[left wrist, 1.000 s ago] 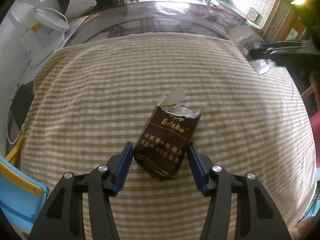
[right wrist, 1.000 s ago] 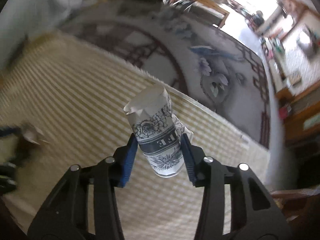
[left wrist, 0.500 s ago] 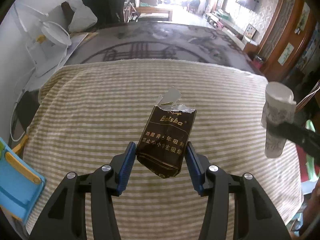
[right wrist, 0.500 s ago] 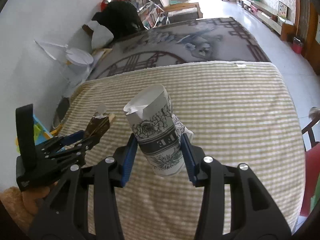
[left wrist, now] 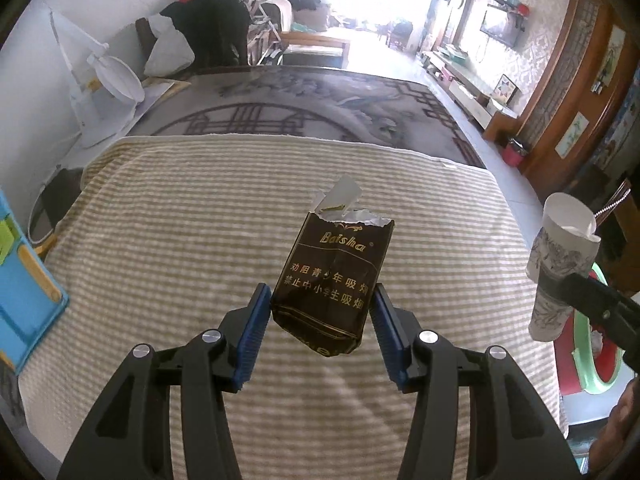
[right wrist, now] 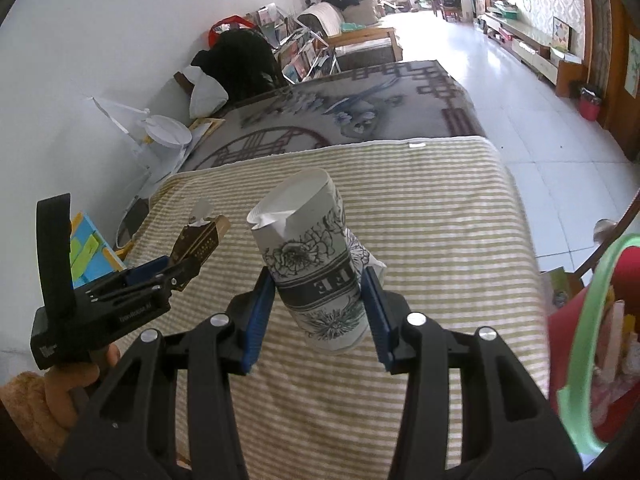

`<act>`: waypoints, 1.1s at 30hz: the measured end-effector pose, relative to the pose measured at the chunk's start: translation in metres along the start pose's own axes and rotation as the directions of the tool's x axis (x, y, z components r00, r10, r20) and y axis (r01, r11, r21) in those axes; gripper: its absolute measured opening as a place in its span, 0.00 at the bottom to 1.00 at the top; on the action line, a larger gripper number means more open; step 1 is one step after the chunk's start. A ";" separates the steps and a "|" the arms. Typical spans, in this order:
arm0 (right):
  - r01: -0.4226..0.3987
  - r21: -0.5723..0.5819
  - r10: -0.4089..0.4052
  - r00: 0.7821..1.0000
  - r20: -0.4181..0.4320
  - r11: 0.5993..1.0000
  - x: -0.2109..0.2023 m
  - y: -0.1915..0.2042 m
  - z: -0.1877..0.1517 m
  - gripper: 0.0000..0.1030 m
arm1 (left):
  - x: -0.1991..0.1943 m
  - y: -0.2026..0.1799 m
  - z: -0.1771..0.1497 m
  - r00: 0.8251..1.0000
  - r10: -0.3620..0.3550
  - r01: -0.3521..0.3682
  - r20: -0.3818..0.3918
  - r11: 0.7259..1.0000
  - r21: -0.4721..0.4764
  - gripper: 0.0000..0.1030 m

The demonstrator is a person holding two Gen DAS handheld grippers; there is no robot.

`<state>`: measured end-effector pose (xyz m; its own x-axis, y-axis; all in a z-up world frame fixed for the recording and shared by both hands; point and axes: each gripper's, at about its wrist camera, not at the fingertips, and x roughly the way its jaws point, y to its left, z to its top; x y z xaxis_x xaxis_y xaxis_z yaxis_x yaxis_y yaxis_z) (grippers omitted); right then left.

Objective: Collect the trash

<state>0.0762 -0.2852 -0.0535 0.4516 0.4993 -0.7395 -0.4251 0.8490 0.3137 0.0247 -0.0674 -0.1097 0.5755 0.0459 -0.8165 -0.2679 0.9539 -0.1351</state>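
Cigarette pack (left wrist: 330,280) sits between the blue pads of the left gripper (left wrist: 318,330), both pads pressed to its sides near the bottom end, and it is lifted clear above the striped cloth (left wrist: 180,220). Pack is dark brown with gold lettering, soft and crumpled, its top torn open with white and silver foil sticking up.

Paper cup (right wrist: 314,264) is clamped in the right gripper (right wrist: 318,310), pads closed on its lower half at the dark printed band, cup tilted with its mouth leaning away and left. White paper, black ink flowers, rim squashed out of round. It also hangs above the cloth.

Green-rimmed bin (right wrist: 588,344) with red inside shows at the right edge, just past the cloth.
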 end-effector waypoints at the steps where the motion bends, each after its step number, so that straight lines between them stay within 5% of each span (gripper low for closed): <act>1: -0.004 -0.007 0.004 1.000 0.002 1.000 -0.004 -0.002 -0.001 0.42 | -0.003 -0.003 -0.003 1.000 0.003 -0.003 0.002 1.000 -0.005 0.47; 25: 0.059 0.013 -0.060 0.997 0.055 0.998 -0.067 -0.062 -0.020 0.42 | -0.032 -0.097 -0.035 0.999 -0.021 0.018 0.039 0.998 0.063 0.41; 33: 0.075 0.049 -0.078 0.995 0.060 0.996 -0.075 -0.082 -0.024 0.42 | -0.021 -0.086 -0.039 1.000 0.006 -0.005 -0.022 0.999 0.050 0.43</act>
<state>0.0580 -0.3962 -0.0384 0.5295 0.4411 -0.7246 -0.3515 0.8915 0.2859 0.0058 -0.1620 -0.1024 0.5571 0.0452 -0.8292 -0.2316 0.9674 -0.1028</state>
